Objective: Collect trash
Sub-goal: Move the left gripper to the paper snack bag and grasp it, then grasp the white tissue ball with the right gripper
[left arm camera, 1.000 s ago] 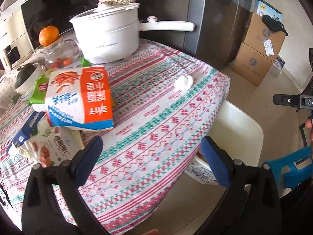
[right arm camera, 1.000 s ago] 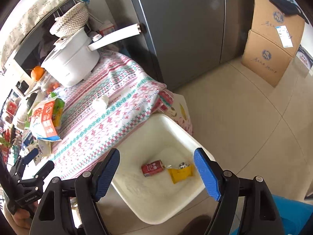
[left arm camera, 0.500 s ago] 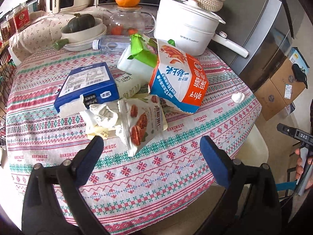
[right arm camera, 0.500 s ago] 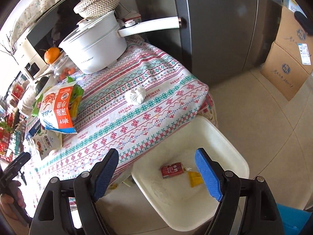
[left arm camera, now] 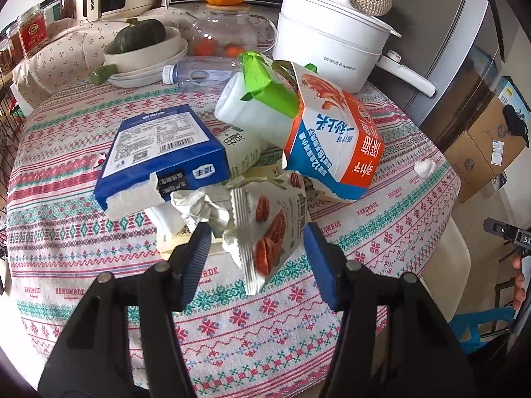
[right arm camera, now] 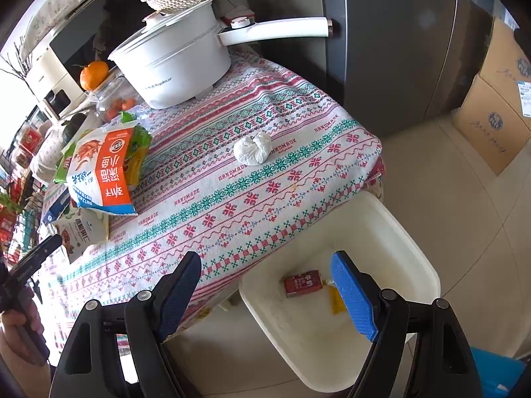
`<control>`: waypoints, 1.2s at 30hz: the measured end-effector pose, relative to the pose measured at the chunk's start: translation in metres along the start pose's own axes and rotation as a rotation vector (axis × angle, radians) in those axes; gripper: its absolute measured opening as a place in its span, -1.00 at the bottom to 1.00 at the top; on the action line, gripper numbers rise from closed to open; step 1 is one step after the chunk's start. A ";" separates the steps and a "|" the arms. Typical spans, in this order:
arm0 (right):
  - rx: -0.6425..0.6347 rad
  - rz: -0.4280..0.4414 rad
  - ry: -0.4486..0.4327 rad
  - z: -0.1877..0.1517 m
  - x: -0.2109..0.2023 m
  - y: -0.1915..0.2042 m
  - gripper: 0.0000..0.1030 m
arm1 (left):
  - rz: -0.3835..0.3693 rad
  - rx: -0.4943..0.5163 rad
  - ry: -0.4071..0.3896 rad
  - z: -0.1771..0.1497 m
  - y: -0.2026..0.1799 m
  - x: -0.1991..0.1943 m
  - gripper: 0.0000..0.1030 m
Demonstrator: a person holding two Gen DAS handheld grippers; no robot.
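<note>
My left gripper (left arm camera: 257,252) is open, its fingers on either side of a crumpled pecan snack wrapper (left arm camera: 265,232) on the patterned tablecloth (left arm camera: 232,325). Behind it lie a torn blue box (left arm camera: 159,152), an orange-and-blue food bag (left arm camera: 332,146) and a green-and-white pack (left arm camera: 259,106). A crumpled white tissue ball (right arm camera: 253,148) lies near the table's right edge, also in the left wrist view (left arm camera: 424,167). My right gripper (right arm camera: 267,285) is open and empty over the table edge and a white bin (right arm camera: 415,245) holding a red wrapper (right arm camera: 302,283) and a yellow wrapper (right arm camera: 335,301).
A white electric pot (left arm camera: 328,46) with a long handle, a glass teapot (left arm camera: 229,33) topped by an orange, a bowl with a squash (left arm camera: 142,46) and a plastic bottle (left arm camera: 199,73) stand at the back. A grey fridge (right arm camera: 381,33) and cardboard boxes (right arm camera: 497,99) are to the right.
My left gripper swung left from the table's right edge to the trash pile and closed in around the pecan wrapper. My right gripper moved from over the bin toward the table edge.
</note>
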State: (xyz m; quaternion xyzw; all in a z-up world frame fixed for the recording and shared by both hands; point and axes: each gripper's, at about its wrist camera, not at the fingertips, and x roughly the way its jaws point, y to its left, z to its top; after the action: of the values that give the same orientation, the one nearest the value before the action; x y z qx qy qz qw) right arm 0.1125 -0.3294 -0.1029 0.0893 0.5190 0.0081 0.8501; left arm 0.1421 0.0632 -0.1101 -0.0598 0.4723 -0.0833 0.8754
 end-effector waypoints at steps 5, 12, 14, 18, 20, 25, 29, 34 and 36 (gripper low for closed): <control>0.014 -0.005 0.002 -0.001 -0.001 -0.007 0.59 | -0.043 0.005 -0.005 0.000 -0.004 -0.003 -0.16; 0.016 -0.007 0.004 -0.003 -0.002 -0.011 0.59 | -0.081 0.033 -0.023 -0.001 -0.019 -0.013 -0.16; 0.019 -0.008 0.004 -0.003 -0.002 -0.012 0.59 | -0.090 0.037 -0.003 -0.002 -0.021 -0.009 -0.16; 0.030 -0.009 0.007 -0.004 -0.002 -0.016 0.59 | -0.096 0.049 0.015 -0.002 -0.027 0.000 -0.20; 0.033 -0.007 0.008 -0.004 -0.002 -0.016 0.59 | -0.085 0.059 0.021 -0.001 -0.031 0.006 -0.29; 0.036 -0.001 0.008 -0.003 -0.001 -0.013 0.59 | -0.045 0.012 0.059 0.000 -0.030 0.022 -0.77; 0.031 0.005 0.011 0.000 0.002 -0.009 0.59 | -0.039 -0.014 0.041 0.001 -0.029 0.012 -0.90; 0.015 -0.023 -0.005 0.015 0.015 -0.004 0.59 | -0.065 -0.033 -0.010 0.000 -0.027 -0.018 -0.90; 0.007 -0.046 -0.012 0.024 0.025 -0.002 0.59 | -0.071 -0.044 -0.031 0.000 -0.024 -0.028 -0.91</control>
State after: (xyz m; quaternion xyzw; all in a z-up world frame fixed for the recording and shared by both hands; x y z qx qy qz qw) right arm 0.1450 -0.3321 -0.1142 0.0806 0.5158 -0.0139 0.8528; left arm 0.1246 0.0456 -0.0833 -0.0970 0.4581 -0.1028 0.8776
